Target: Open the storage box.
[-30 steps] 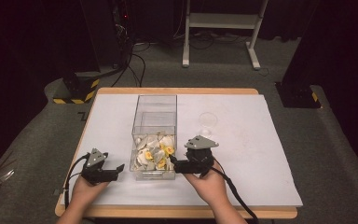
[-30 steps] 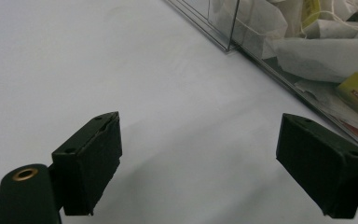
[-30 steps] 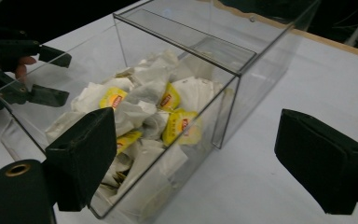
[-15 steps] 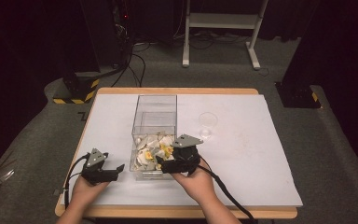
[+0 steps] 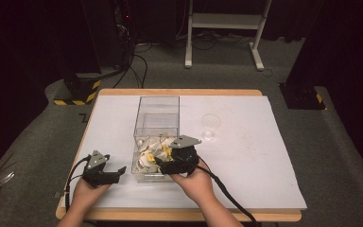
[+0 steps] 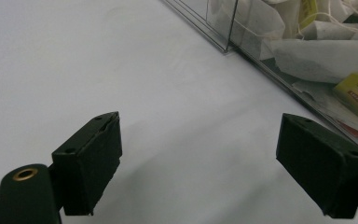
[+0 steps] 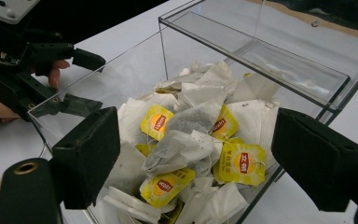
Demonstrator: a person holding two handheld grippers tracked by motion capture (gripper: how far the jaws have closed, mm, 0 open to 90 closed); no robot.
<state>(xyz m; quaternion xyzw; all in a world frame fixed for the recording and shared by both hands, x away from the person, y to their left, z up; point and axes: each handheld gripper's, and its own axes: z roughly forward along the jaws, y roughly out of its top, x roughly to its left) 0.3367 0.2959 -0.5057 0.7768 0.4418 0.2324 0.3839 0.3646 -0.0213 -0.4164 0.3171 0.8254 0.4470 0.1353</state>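
A clear plastic box (image 5: 156, 122) stands on the white table, and its near compartment holds a heap of tea bags (image 5: 152, 153) with yellow tags. My right gripper (image 5: 162, 163) hangs over the near right corner of that compartment. In the right gripper view it (image 7: 196, 140) is open above the tea bags (image 7: 191, 135), with nothing between its fingers. My left gripper (image 5: 119, 171) rests on the table just left of the box, open and empty. In the left gripper view it (image 6: 198, 140) faces bare table, with the box wall (image 6: 261, 60) at upper right.
A clear plastic cup (image 5: 210, 124) stands to the right of the box. The box's far compartment (image 5: 157, 120) is empty. A cable (image 5: 227, 191) trails from the right gripper toward the table's front edge. The left gripper (image 7: 86, 81) is seen through the box wall.
My right gripper has moved left, from beside the box's right wall to over its near compartment. The left gripper has stayed put.
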